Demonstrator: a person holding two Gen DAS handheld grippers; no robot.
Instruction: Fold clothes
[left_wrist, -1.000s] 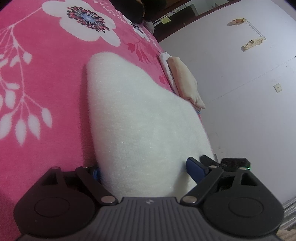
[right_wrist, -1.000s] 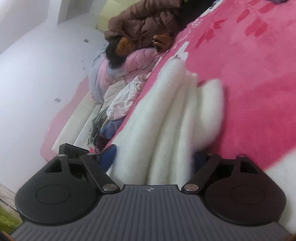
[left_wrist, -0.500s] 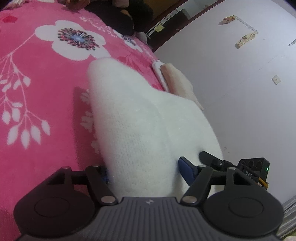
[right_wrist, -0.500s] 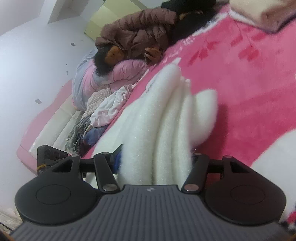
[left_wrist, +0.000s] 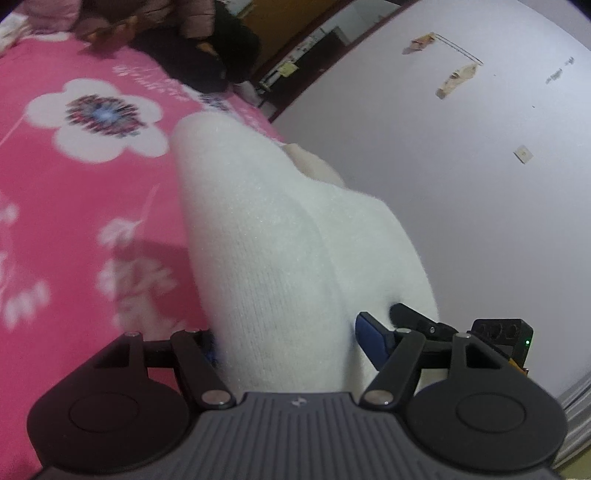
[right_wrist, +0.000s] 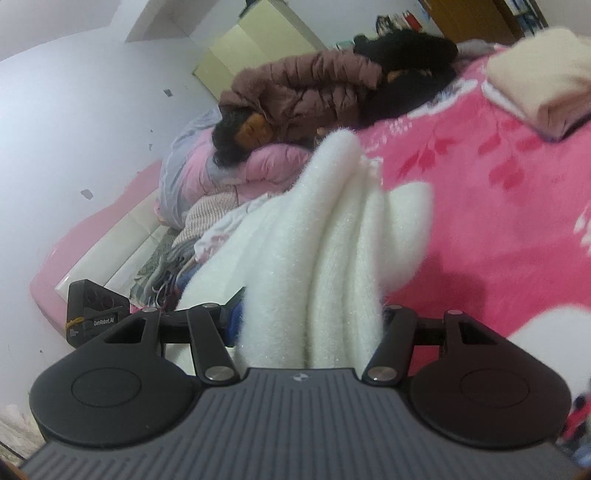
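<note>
A white fuzzy knit garment (left_wrist: 258, 221) is bunched up and hangs lifted over the pink flowered blanket (left_wrist: 74, 221). My left gripper (left_wrist: 291, 339) is shut on one thick fold of it, with the blue pads (left_wrist: 369, 332) pressing into the fabric. In the right wrist view the same white garment (right_wrist: 332, 240) falls in several soft pleats. My right gripper (right_wrist: 310, 317) is shut on that gathered end. The far part of the garment trails down onto the blanket (right_wrist: 498, 221).
A folded beige and white stack (right_wrist: 535, 88) lies on the blanket's far corner. A person in a brown padded coat (right_wrist: 306, 92) lies along the back of the bed. Loose clothes (right_wrist: 207, 236) are piled beside pink pillows. A pale wall (left_wrist: 461, 203) stands beyond the bed's edge.
Both grippers have narrowed onto the white garment and risen with it. The fabric has come up off the blanket and more of the room's far side shows.
</note>
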